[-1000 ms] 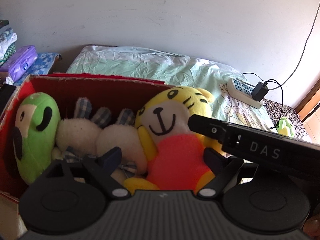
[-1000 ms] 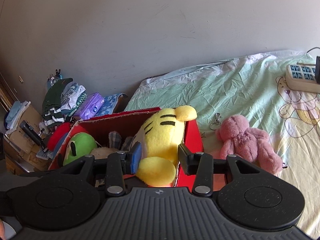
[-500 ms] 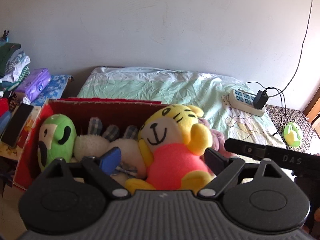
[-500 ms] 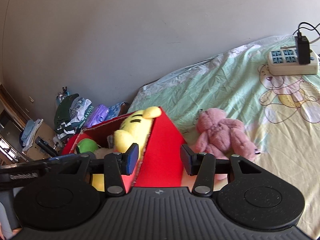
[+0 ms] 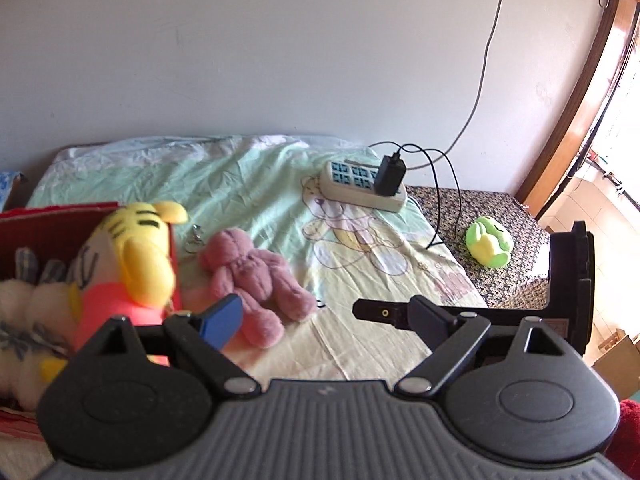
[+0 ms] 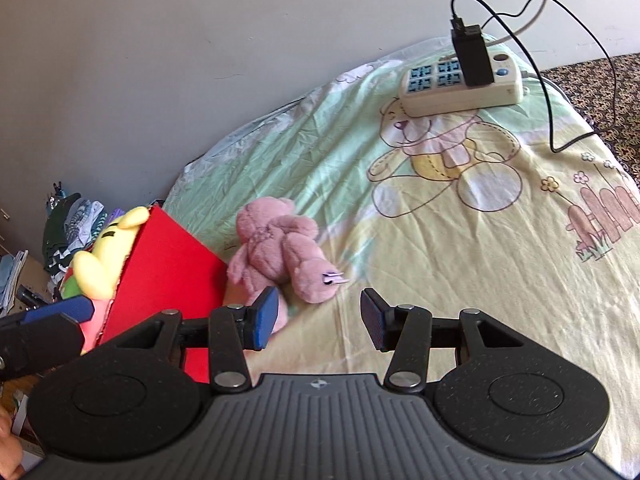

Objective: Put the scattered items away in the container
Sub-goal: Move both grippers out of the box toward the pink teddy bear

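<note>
A pink plush bear [image 5: 256, 280] [image 6: 280, 252] lies on the bed sheet just right of the red cardboard box [image 6: 168, 272] [image 5: 52, 220]. The box holds a yellow tiger plush [image 5: 132, 256] [image 6: 108, 252] in an orange shirt and white plush toys [image 5: 24, 300]. A green frog plush [image 5: 489, 242] sits on the dark patterned cover at the right. My left gripper [image 5: 324, 316] is open and empty above the sheet, right of the bear. My right gripper [image 6: 318, 318] is open and empty, just in front of the bear.
A white power strip [image 5: 362, 188] [image 6: 460, 84] with a black charger [image 6: 472, 54] and trailing cable lies at the back of the bed. A small keyring [image 5: 195, 238] lies by the box. Folded clothes [image 6: 72, 232] are stacked at left. The other gripper's black body [image 5: 568, 280] stands at right.
Both grippers have swung right, away from the box and toward the pink bear. The tiger plush stays in the box. The green frog plush now shows in the left wrist view.
</note>
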`<control>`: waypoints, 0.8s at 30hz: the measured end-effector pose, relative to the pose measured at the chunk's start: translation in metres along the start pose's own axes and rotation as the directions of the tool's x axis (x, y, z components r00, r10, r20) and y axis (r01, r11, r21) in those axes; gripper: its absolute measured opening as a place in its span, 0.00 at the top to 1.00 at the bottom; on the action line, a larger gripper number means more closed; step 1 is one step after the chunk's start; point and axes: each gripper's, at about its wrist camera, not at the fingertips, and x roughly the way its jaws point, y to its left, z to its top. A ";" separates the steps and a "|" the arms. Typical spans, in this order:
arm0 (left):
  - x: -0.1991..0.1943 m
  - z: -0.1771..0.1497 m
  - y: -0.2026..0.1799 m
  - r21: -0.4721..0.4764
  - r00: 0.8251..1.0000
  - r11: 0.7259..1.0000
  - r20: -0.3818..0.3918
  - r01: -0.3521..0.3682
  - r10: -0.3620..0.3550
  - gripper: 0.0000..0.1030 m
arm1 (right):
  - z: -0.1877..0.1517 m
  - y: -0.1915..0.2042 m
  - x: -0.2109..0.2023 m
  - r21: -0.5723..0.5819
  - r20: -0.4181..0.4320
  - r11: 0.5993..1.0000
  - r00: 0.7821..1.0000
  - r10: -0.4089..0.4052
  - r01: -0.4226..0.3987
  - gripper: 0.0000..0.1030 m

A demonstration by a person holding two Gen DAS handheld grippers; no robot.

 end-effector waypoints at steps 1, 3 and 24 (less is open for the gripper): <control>0.007 -0.001 -0.001 -0.018 1.000 1.000 -0.011 0.007 -0.007 0.13 | 0.001 -0.005 0.002 0.003 -0.003 1.000 1.000 -0.005 0.005 0.52; 0.023 -0.005 0.000 -0.081 1.000 0.997 -0.030 0.002 -0.005 0.13 | 0.002 -0.014 0.007 0.007 -0.012 1.000 1.000 -0.009 0.009 0.52; 0.131 -0.036 0.022 -0.167 0.979 0.971 -0.139 -0.170 0.147 0.08 | 0.018 -0.034 0.063 0.078 -0.070 0.993 0.993 0.096 -0.090 0.51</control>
